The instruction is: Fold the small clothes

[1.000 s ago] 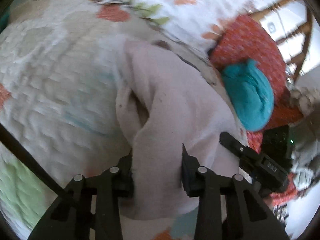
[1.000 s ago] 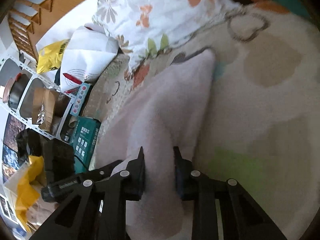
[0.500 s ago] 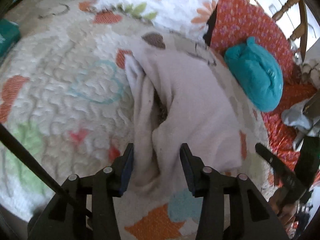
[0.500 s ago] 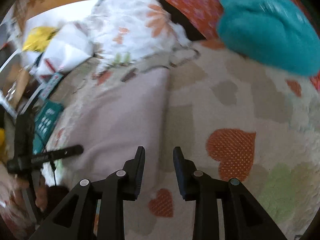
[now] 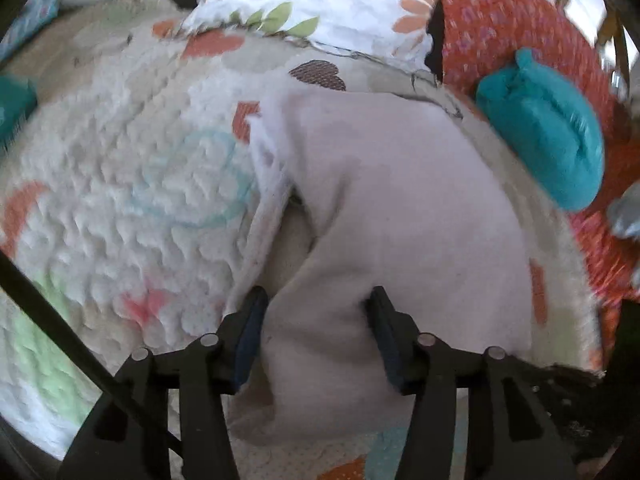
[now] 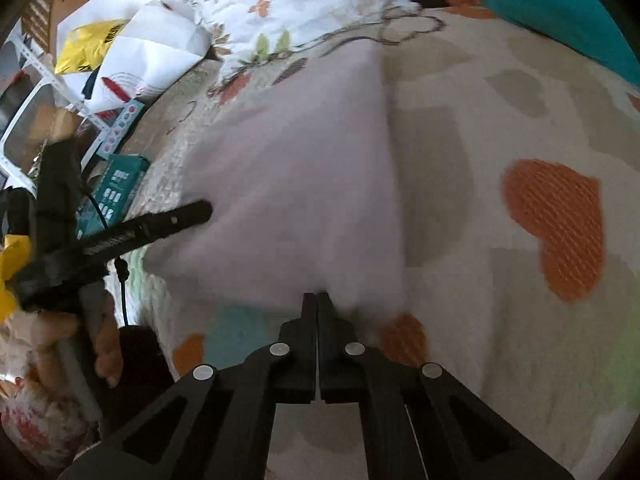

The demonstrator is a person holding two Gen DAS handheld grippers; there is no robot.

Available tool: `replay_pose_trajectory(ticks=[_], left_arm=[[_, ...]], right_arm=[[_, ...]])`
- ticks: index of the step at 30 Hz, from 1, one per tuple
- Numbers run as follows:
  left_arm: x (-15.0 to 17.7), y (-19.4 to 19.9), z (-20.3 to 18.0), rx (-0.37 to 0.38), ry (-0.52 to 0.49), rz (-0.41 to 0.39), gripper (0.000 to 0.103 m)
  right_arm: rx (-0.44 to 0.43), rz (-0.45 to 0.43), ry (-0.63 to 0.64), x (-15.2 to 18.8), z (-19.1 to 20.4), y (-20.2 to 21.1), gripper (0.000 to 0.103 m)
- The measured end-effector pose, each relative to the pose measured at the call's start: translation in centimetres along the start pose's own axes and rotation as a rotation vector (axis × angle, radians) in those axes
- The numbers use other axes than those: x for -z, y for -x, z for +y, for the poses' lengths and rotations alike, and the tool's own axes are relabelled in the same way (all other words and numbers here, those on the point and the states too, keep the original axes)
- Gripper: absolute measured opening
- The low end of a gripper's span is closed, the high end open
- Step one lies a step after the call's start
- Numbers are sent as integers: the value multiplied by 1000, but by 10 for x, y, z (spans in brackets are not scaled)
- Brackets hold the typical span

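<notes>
One pale pink garment [image 5: 400,208] lies folded on a quilted bedspread [image 5: 120,200] printed with hearts. The left hand-held gripper [image 5: 316,320] is spread wide astride the garment's near fold. The right hand-held gripper [image 6: 318,300] is pinched closed on its near edge. One teal bundle [image 5: 544,136] sits beyond the garment on an orange cloth [image 5: 500,20].

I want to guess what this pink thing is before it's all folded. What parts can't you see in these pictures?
- Pink garment: its near edge, left wrist view, is hidden behind the open left gripper.
- Inside its fold: too dark, same view.
- Whether the shut right gripper pinches the cloth: blurred, right wrist view.
- Teal bundle: cut off by the frame's edge there.
</notes>
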State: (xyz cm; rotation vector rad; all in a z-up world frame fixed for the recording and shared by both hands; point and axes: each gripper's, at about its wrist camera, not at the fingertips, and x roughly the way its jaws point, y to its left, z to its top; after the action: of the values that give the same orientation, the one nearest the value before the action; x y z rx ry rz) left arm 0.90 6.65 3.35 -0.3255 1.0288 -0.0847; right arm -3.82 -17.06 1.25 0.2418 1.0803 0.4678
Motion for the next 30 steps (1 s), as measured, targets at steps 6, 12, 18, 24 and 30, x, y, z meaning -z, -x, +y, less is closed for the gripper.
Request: replay_pose_trajectory(ticks=[6, 12, 18, 24, 30], left_arm=[[0, 22, 15, 67, 75, 32, 56], [-17, 61, 3, 107, 84, -72, 59], [-59, 21, -31, 34, -5, -82, 61], [-73, -40, -2, -137, 60, 27, 64], [-62, -3, -5, -84, 111, -38, 64]], right_arm=[[41, -72, -82, 2, -34, 25, 0], [1, -236, -86, -15, -45, 71, 5], [-8, -242, -98, -32, -46, 39, 5], [123, -185, -38, -19, -56, 4, 6], [19, -205, -106, -24, -67, 2, 31]])
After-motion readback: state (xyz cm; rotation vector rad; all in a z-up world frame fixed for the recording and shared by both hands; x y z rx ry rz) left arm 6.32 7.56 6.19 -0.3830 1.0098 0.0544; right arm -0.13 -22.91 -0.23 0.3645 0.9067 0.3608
